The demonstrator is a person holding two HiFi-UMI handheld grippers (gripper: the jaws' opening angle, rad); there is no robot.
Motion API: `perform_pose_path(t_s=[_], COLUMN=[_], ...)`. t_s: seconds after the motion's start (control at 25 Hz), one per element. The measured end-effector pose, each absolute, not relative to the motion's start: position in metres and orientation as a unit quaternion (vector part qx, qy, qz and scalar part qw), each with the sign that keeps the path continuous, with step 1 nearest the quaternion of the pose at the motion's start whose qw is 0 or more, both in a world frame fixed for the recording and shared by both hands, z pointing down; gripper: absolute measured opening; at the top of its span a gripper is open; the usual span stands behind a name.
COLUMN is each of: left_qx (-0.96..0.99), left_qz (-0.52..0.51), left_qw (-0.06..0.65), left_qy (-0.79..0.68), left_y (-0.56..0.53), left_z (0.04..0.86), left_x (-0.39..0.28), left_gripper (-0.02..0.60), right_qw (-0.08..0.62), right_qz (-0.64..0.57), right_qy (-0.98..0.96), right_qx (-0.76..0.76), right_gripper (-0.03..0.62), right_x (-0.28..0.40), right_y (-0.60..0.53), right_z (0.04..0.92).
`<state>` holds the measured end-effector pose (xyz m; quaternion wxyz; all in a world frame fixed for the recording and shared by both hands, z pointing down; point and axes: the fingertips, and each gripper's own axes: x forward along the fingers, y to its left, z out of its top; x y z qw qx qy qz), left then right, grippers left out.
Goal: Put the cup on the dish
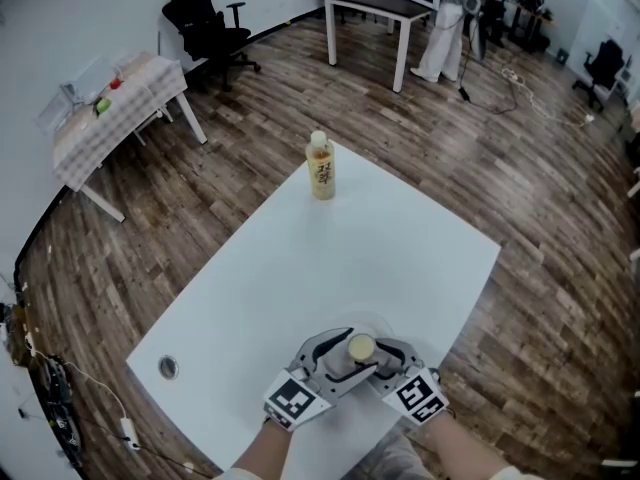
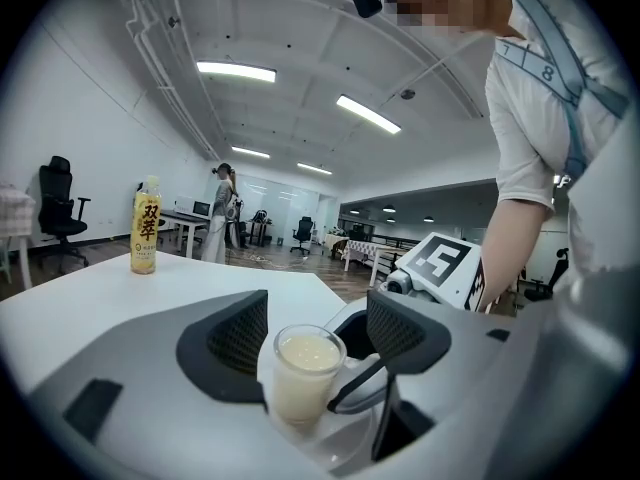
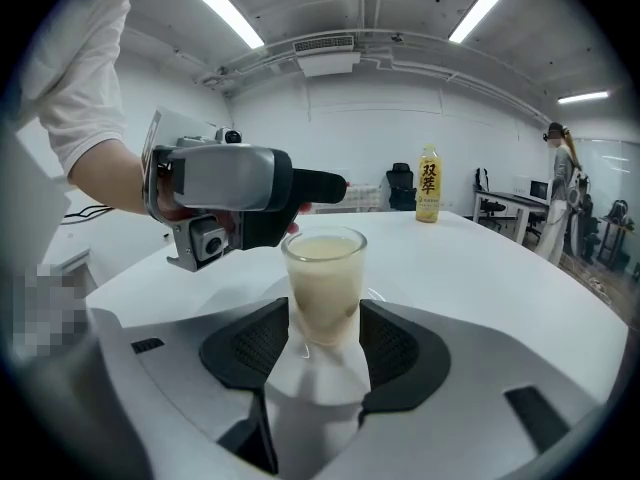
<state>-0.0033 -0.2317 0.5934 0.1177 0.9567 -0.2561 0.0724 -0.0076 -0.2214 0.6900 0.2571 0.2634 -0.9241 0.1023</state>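
A small clear cup [image 1: 361,347] of milky drink stands near the table's front edge, between both grippers. A faint clear dish [image 1: 386,326] shows around its base, with its rim [image 3: 379,294] just behind the cup in the right gripper view. My right gripper [image 3: 322,343] has both dark pads against the cup's [image 3: 323,286] lower sides. My left gripper [image 2: 318,340] stands wide open around the cup [image 2: 304,374], pads apart from the glass. The left gripper's grey body [image 3: 225,183] shows behind the cup.
A yellow drink bottle [image 1: 321,168] stands upright at the white table's [image 1: 300,268] far edge. A round grommet [image 1: 168,368] sits at the table's left corner. Beyond are wood floor, a checked-cloth table [image 1: 115,118], office chairs and a person [image 1: 445,18] standing far off.
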Motion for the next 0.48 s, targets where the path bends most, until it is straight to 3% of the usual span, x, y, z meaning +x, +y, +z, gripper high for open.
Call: perform_pose_path(t_s=[0.48], left_qx=[0.960], left_qz=[0.078], left_qw=[0.092], left_qy=[-0.253], left_y=[-0.209], left_z=[0.572], left_x=[-0.006], left_gripper=[0.301], right_qw=[0.221], right_qz=[0.073], right_qy=[-0.928], right_qx=[0.292], right_gripper=[0.224], right_x=[0.000], right_y=[-0.215], right_z=[0.645])
